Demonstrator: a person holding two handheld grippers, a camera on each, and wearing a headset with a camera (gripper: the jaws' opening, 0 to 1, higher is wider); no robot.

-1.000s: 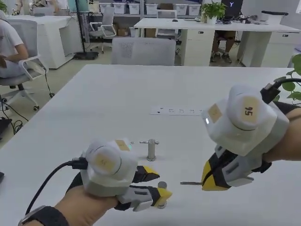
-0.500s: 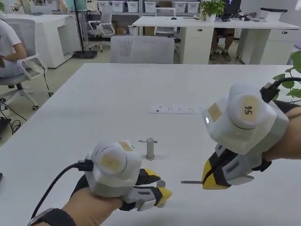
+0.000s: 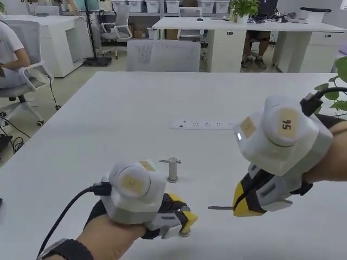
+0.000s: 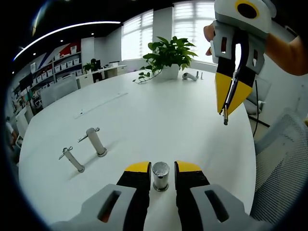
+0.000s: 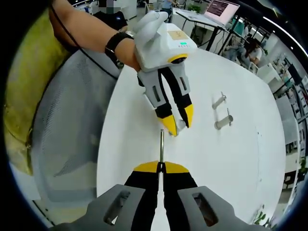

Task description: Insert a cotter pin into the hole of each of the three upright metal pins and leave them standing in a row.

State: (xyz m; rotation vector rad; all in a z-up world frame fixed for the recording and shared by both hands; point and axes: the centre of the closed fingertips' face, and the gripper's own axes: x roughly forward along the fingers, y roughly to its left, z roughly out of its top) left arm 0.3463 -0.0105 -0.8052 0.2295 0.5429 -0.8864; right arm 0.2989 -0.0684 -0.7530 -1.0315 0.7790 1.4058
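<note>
Your left gripper (image 4: pixel 162 166) has two yellow-tipped jaws a little apart. One jaw is on each side of a short, round, shiny metal pin (image 4: pixel 160 176). The pin stands up on the smooth white table (image 4: pixel 159 110). The jaws are very close to it, but I cannot tell if they squeeze it.

Your right gripper (image 5: pixel 162 166) is pinched tight on a thin, straight cotter pin (image 5: pixel 162 144). The cotter pin sticks out toward the left gripper. Its tip is near those jaws but not touching them.

Two more grey pins stand side by side farther along the table. One finished pin (image 4: pixel 96 141) and the other finished pin (image 4: pixel 73 159) each have a little wire cotter pin through the top.

A second ago, in the head view, you could see the grey top of the metal pin at the left jaws. Your left gripper has since shifted a little to the right. It now hides most of that pin, and just a bit peeks out below the jaw. Your right gripper and its cotter pin have stayed where they were.
</note>
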